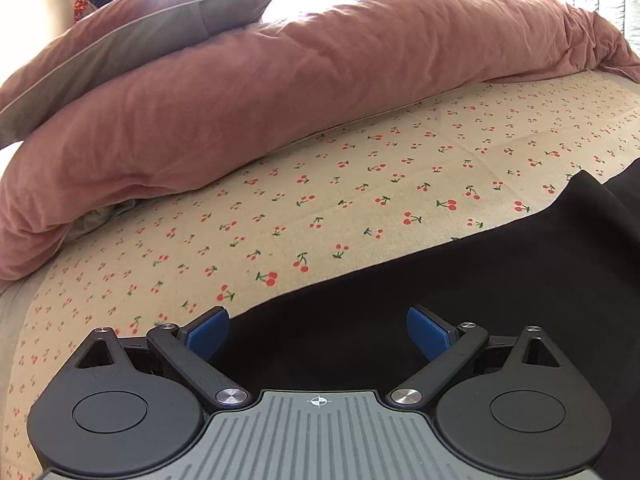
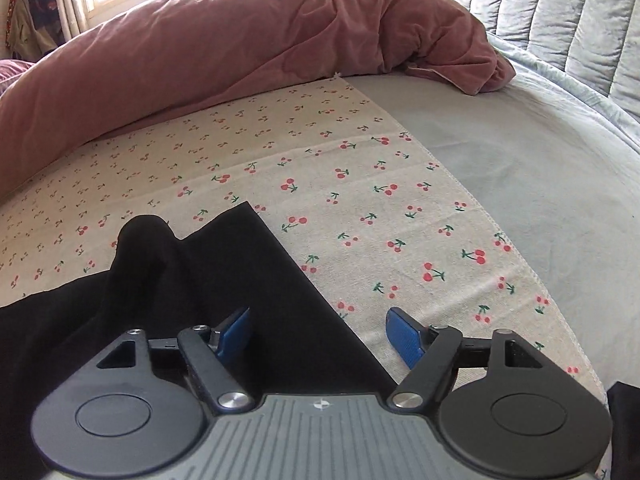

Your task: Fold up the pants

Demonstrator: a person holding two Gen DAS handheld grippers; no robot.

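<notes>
Left gripper (image 1: 318, 334): jaws spread wide, nothing between the blue pads (image 1: 208, 338); it hangs low over the black pants (image 1: 460, 280), whose edge crosses just past the left pad at 10 o'clock.
Right gripper (image 2: 318, 334): also wide apart and empty; the left pad sits over black cloth, the right pad (image 2: 404, 336) over the cherry-print cloth (image 2: 360, 200), so the pants' straight edge runs between them.
Pants, left wrist view: dark cloth fills the near field from 6 to 3 o'clock, lying flat on the print.
Pants, right wrist view: they reach from 9 o'clock up to a squared corner at 12 o'clock, with a raised hump (image 2: 144, 232) at 11 o'clock. Whether that corner is a hem or the waist cannot be told.
Mid distance: cherry-print cloth laid over a grey bed sheet (image 2: 540, 168) at 2 o'clock.
Far: pink duvet (image 1: 280, 92) heaped from 9 to 2 o'clock, pillow (image 1: 152, 24) on it at 11 o'clock.
Step in hand, as a judgement: pants spread out, both claws poised to take hold, no fold visibly begun.
Next move calls for: each claw to drop onto its near edge, pinch every layer, then lift and carry across together; the hump wants flattening.
</notes>
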